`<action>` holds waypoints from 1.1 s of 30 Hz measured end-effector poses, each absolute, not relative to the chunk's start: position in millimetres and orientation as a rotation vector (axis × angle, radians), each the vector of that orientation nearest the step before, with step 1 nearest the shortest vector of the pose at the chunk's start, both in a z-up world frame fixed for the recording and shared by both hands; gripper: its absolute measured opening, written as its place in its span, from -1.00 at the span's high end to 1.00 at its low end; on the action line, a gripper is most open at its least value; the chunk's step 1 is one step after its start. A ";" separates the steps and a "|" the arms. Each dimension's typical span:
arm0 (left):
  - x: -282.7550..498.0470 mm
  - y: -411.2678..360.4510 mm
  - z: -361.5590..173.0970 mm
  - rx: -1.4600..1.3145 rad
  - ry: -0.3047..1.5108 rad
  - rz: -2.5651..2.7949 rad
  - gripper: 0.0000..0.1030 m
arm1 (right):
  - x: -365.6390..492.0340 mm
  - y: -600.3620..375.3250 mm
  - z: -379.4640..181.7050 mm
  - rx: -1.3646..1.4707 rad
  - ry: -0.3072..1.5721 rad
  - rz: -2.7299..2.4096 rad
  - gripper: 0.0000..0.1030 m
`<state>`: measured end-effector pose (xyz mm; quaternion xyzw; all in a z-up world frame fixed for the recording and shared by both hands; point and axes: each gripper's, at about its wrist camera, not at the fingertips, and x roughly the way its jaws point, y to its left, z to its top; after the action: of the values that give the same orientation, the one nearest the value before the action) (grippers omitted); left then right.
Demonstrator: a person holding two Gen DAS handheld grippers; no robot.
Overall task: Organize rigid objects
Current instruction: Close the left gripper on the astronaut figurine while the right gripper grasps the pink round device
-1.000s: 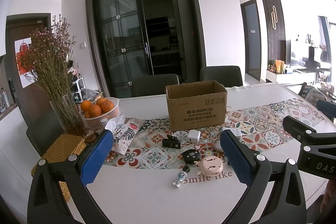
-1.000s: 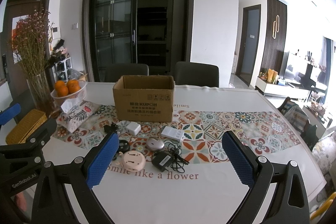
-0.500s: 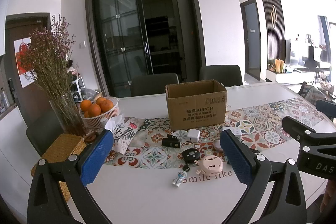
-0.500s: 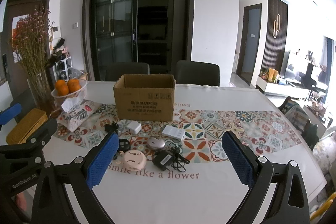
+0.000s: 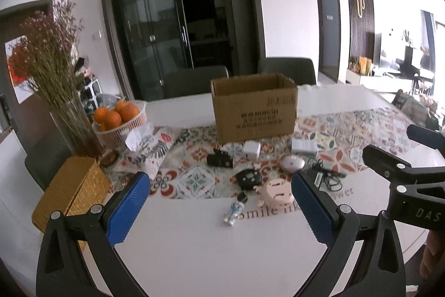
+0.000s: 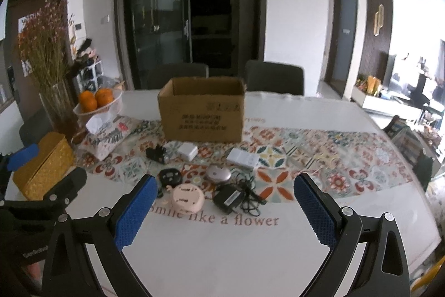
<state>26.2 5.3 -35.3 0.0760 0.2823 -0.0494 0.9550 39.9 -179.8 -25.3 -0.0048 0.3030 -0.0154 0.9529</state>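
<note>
Spreading wide over a white table (image 6: 222,255), both two-finger grippers are seen with blue-padded jaws far apart and nothing held between them: left gripper (image 5: 219,209), right gripper (image 6: 222,209). An open brown cardboard box (image 6: 202,109) is set upright on a patterned floral table runner (image 6: 319,157), with the small rigid items scattered in front of it, apart from both grippers. Just before the box a white square charger block (image 6: 188,151) and a black clip-like gadget (image 6: 156,154) are placed side by side; a flat white rectangular box (image 6: 242,157) is seen to the right of them. Nearer the camera a black round key fob (image 6: 170,176), a grey oval mouse-like device (image 6: 218,173), a round pink plastic gadget (image 6: 187,196) and a black power adapter with tangled cable (image 6: 232,198) are grouped at the runner's edge, the adapter resting on the bare table by the printed lettering. A small white astronaut figurine (image 5: 233,213) is lying on the table in the left wrist view, between the left pads. At the table's left side a white basket of oranges (image 5: 119,116), a glass vase of dried flowers (image 5: 69,107), a floral fabric tissue pouch (image 5: 153,149) and a yellow woven box (image 5: 72,191) are noted. The right gripper's body is visible at the right edge of the left view, blur is present in both frames
</note>
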 end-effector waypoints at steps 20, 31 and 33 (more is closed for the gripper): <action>89.9 9.8 -113.5 0.284 0.760 -0.186 -0.67 | 128.8 -146.0 -101.2 -0.105 0.818 0.183 -0.75; 119.5 6.9 -151.4 0.308 0.840 -0.267 -0.60 | 173.2 -136.4 -151.0 -0.082 0.965 0.307 -0.65; 124.2 7.3 -157.1 0.294 0.856 -0.280 -0.56 | 177.5 -136.4 -155.3 -0.085 0.970 0.311 -0.65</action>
<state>124.2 7.3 -157.1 0.1417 0.4122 -0.1346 0.8899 177.5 -136.4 -155.3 -0.0405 0.4643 0.1490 0.8721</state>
